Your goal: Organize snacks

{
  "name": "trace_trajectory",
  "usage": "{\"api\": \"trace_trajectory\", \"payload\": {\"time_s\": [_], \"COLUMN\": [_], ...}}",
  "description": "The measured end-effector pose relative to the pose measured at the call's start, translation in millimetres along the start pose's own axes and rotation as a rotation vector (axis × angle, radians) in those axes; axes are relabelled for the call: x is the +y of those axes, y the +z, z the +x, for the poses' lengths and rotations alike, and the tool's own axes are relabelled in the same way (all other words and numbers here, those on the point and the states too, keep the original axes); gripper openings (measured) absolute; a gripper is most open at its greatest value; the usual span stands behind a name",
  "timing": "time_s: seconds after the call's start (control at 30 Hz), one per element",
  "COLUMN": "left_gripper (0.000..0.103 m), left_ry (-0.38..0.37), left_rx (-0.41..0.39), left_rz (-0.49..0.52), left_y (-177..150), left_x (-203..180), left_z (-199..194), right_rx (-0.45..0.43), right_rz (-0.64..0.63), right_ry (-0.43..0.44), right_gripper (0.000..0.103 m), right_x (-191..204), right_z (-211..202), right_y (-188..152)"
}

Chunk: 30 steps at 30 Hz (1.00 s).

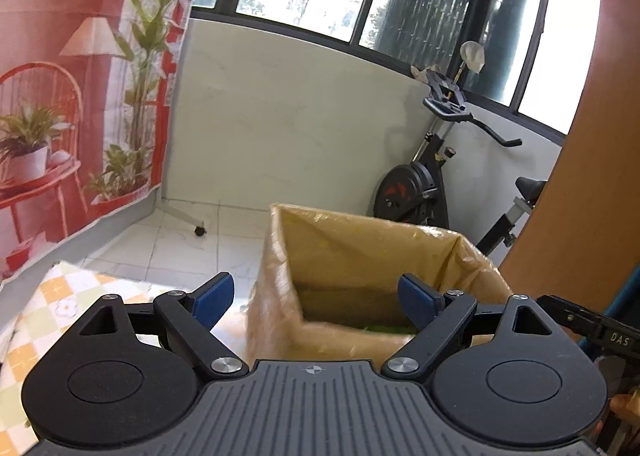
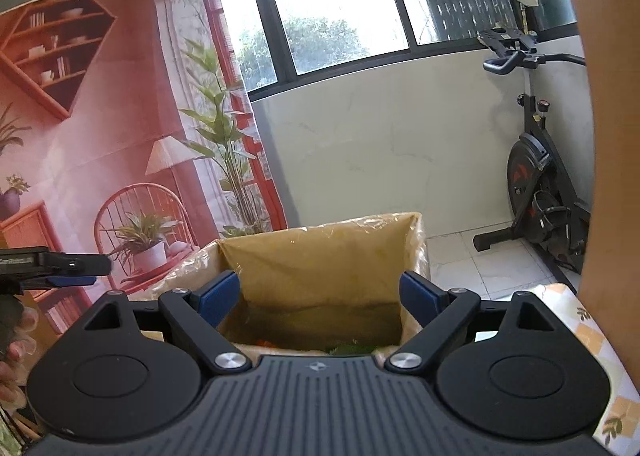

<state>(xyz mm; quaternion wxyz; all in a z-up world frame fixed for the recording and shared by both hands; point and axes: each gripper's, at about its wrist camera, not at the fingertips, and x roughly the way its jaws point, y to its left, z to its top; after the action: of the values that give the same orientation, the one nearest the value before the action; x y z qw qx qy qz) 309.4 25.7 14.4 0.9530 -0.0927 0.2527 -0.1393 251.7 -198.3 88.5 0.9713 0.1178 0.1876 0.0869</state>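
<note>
A tan cardboard box (image 1: 340, 256) lined with clear plastic stands straight ahead in the left wrist view. It also shows in the right wrist view (image 2: 320, 256). A bit of green packaging (image 1: 386, 329) lies at its bottom; in the right wrist view green (image 2: 350, 348) and orange (image 2: 266, 343) bits show there. My left gripper (image 1: 316, 298) is open and empty, held just above the box's near rim. My right gripper (image 2: 320, 298) is open and empty above the box too. The left gripper also shows at the left edge of the right wrist view (image 2: 60, 270).
A checked tablecloth (image 1: 48, 308) covers the table left of the box. An exercise bike (image 1: 424, 183) stands by the wall behind. A red printed backdrop (image 2: 100, 135) hangs at the left. A brown panel (image 1: 592, 175) rises at the right.
</note>
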Motion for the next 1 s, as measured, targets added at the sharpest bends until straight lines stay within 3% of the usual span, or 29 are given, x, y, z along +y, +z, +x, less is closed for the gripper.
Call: {"api": "trace_trajectory", "payload": {"time_s": [0.3, 0.63, 0.9, 1.0], "left_gripper": [0.090, 0.089, 0.089, 0.088], "left_ry": [-0.028, -0.084, -0.087, -0.113], "left_rx": [0.066, 0.133, 0.179, 0.205], "left_rz": [-0.064, -0.098, -0.007, -0.019], "left_y": [-52.0, -133.1, -154.0, -162.6], "left_x": [18.1, 0.4, -15.7, -14.3], "left_z": [-30.6, -29.5, -17.7, -14.3], "right_rx": [0.023, 0.134, 0.256, 0.277], "right_rz": [0.066, 0.066, 0.086, 0.094], "right_ry": [0.027, 0.014, 0.056, 0.080], "right_gripper": [0.090, 0.090, 0.089, 0.081], "right_x": [5.9, 31.4, 42.2, 44.3], "right_z": [-45.0, -58.3, -55.9, -56.5], "right_y": [-38.8, -109.9, -149.7, -156.8]}}
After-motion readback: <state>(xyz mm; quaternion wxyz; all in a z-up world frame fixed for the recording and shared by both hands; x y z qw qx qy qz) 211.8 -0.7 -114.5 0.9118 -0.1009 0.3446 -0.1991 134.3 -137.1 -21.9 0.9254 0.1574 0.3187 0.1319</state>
